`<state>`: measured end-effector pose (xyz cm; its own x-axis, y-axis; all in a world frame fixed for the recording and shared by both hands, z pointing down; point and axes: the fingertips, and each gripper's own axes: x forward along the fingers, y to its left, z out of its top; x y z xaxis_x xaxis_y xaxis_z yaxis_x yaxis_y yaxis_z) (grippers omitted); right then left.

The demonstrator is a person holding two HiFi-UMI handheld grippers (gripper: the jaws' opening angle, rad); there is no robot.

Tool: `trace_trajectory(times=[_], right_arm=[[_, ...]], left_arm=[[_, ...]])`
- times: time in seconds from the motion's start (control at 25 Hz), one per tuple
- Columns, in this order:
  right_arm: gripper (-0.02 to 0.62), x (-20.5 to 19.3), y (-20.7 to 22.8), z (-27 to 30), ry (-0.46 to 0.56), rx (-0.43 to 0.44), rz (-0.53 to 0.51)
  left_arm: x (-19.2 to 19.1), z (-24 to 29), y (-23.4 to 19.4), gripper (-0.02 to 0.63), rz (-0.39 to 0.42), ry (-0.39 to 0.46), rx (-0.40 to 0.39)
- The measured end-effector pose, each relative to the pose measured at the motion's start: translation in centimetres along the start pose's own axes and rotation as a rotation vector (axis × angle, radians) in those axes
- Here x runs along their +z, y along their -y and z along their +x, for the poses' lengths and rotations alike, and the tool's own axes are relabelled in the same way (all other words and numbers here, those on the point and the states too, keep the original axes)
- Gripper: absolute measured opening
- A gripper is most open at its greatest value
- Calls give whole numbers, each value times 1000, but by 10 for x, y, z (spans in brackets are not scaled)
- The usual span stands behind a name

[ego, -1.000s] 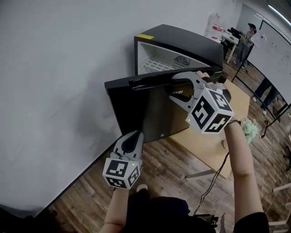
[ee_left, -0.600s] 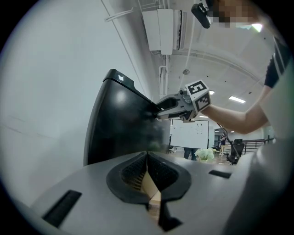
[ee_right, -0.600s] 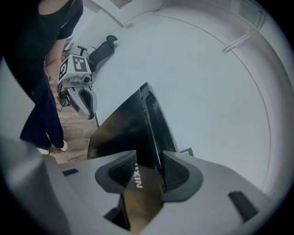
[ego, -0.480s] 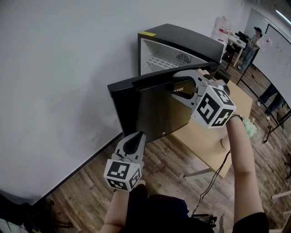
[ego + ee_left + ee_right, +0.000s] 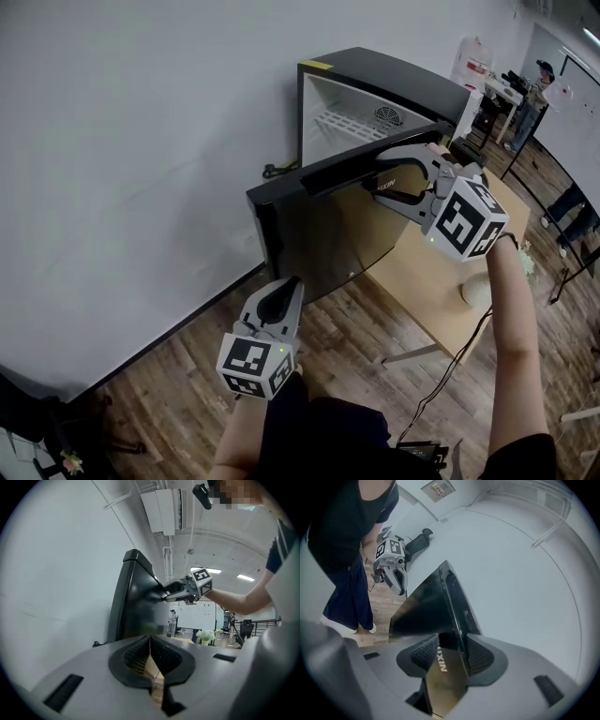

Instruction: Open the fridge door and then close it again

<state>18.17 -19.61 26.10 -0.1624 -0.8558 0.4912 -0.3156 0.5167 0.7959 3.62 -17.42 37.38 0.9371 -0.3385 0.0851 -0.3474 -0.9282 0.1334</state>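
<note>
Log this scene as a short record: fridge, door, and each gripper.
Fridge: black, by the white wall, wire shelf visible inside
Door: partly open
Right gripper: jaws closed on the door's top edge, just been opening slightly
Left gripper: jaws shut, empty, apart from the door

Office workspace: whiteboard [image 5: 199, 617], wooden table [image 5: 441, 291]

Black fridge door [image 5: 314, 230], white interior [image 5: 342, 105], brown floor [image 5: 178, 398].
</note>
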Motion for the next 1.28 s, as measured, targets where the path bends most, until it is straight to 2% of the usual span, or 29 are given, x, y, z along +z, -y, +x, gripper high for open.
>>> trace_trajectory(times=[0.16, 0.52, 1.28], right_arm=[[161, 0, -9, -14, 36, 18, -23], [166, -3, -17, -31, 70, 43, -51], [167, -1, -14, -26, 36, 24, -36]], left_arm=[[0, -5, 11, 6, 9, 0, -8], [-9, -7, 47, 6, 8, -29, -89], [-9, -6, 42, 6, 1, -22, -84]])
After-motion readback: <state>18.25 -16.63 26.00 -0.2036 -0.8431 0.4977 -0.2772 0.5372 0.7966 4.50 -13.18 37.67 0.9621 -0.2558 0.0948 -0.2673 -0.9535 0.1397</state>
